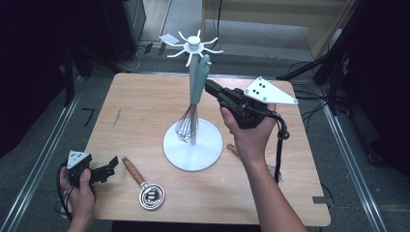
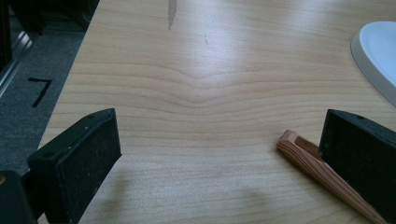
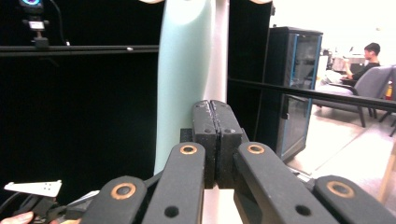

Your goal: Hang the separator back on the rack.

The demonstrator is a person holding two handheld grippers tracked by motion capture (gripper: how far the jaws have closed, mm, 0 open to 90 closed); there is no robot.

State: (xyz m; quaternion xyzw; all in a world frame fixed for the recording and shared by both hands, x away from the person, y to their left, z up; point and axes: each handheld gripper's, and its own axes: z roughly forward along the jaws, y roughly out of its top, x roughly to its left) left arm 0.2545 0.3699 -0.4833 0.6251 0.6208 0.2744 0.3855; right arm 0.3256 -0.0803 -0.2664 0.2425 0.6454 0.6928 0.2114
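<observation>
the whisk [image 1: 193,104] is hanging straight down on the white stand [image 1: 192,145], handle at 12 o'clock. the right gripper [image 1: 209,87] is reaching level at it from 3 o'clock, jaws pressed together on nothing.

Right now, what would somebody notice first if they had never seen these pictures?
Probably the tall white stand in the middle of the wooden table, with a whisk with a mint-green handle hanging from its spoked top. Next, the right hand-held gripper, jaws pressed together, right beside that handle. Near the front edge lies a wooden-handled metal scoop, close to the open left hand-held gripper.
</observation>
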